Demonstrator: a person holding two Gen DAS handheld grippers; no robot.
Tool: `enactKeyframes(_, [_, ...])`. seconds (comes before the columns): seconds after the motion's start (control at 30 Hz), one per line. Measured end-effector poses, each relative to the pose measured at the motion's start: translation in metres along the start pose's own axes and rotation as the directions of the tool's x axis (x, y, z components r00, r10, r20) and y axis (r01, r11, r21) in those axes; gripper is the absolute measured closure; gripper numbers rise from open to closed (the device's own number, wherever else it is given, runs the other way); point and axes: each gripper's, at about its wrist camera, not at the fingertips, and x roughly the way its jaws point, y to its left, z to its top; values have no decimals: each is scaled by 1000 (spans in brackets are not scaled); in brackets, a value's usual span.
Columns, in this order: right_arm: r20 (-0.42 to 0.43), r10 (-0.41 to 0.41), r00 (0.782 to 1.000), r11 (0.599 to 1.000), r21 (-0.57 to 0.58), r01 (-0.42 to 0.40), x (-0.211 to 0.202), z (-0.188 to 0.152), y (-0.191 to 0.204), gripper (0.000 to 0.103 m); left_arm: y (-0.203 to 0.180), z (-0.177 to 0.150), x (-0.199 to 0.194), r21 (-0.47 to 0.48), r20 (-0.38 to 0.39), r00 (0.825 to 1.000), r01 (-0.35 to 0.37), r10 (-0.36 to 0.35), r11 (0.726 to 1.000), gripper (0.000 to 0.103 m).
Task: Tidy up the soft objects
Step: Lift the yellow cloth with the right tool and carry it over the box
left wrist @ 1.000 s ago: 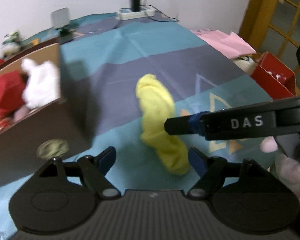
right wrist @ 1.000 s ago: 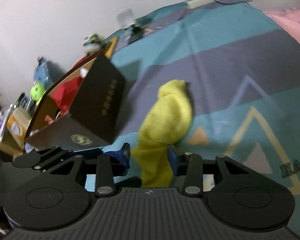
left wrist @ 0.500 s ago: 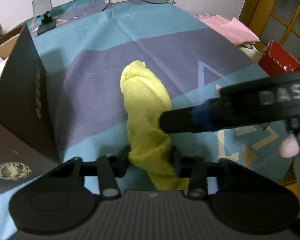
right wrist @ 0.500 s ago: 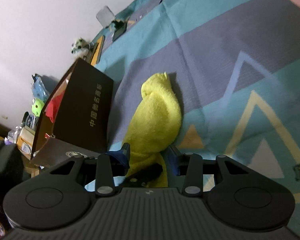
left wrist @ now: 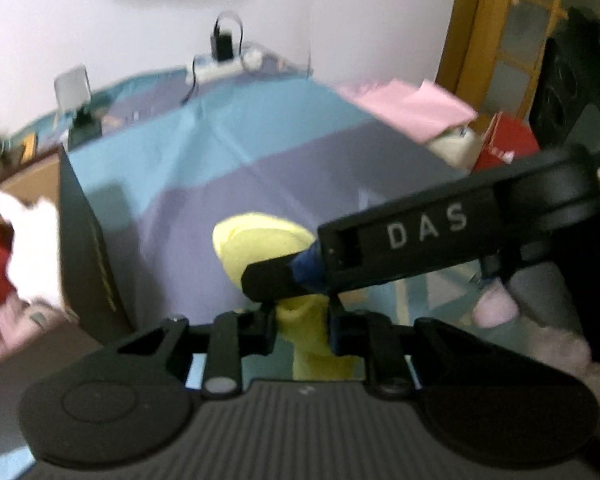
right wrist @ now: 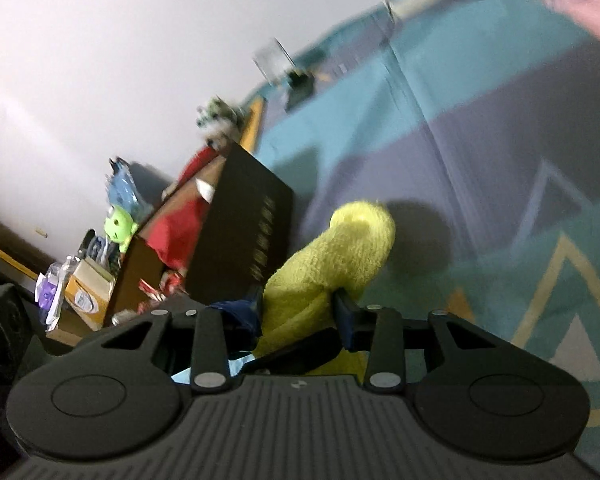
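Both grippers grip one yellow towel (right wrist: pixel 332 264) over the patterned cloth (right wrist: pixel 480 128). The left gripper (left wrist: pixel 302 326) has its jaws closing on the towel's near end — pads pressed into the fabric. The right gripper (right wrist: pixel 298 312) is clamped on the same towel, which bulges past its fingers. A dark box (right wrist: pixel 248 236) holding red and white soft things stands just left.

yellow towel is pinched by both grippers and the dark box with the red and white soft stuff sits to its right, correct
Not quite. The dark box sits to the left of the yellow towel, as both wrist views show. The rest holds: the left gripper, its jaws closing, and the right gripper both pinch the towel, and red and white soft items lie in the box.
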Motion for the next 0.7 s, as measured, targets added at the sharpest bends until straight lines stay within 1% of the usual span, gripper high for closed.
enactKeyframes(0.07, [32, 14, 999, 1000, -3, -14, -5, 0, 12, 82, 4, 5, -14, 9, 39, 999, 20, -20, 1000, 83])
enactKeyframes(0.13, [72, 33, 997, 999, -13, -32, -10, -1, 27, 82, 11, 7, -30, 19, 75, 997, 34, -35, 999, 85])
enactKeyframes(0.23, [144, 60, 988, 997, -64, -51, -16, -2, 53, 82, 21, 10, -54, 27, 128, 990, 48, -51, 998, 85])
enactKeyframes(0.3, [177, 80, 981, 993, -96, -63, -16, 0, 70, 82, 28, 14, -71, 38, 173, 983, 48, -54, 998, 86])
enactKeyframes(0.4, [197, 118, 973, 984, -156, -87, -5, 4, 97, 82, 42, 16, -96, 56, 234, 972, 21, -34, 998, 86])
enactKeyframes(0.47, [195, 142, 970, 978, -176, -108, 7, 7, 110, 82, 54, 15, -110, 56, 268, 963, -10, -5, 998, 86])
enactKeyframes(0.6, [179, 182, 967, 962, -236, -137, 46, 10, 137, 80, 86, 10, -126, 38, 292, 954, -81, 67, 996, 85])
enactKeyframes(0.67, [173, 173, 970, 958, -259, -125, 68, 9, 147, 80, 106, 6, -129, 12, 287, 952, -114, 106, 993, 74])
enactKeyframes(0.7, [172, 151, 973, 959, -266, -102, 78, 8, 152, 80, 117, 4, -129, -4, 282, 951, -131, 127, 991, 62])
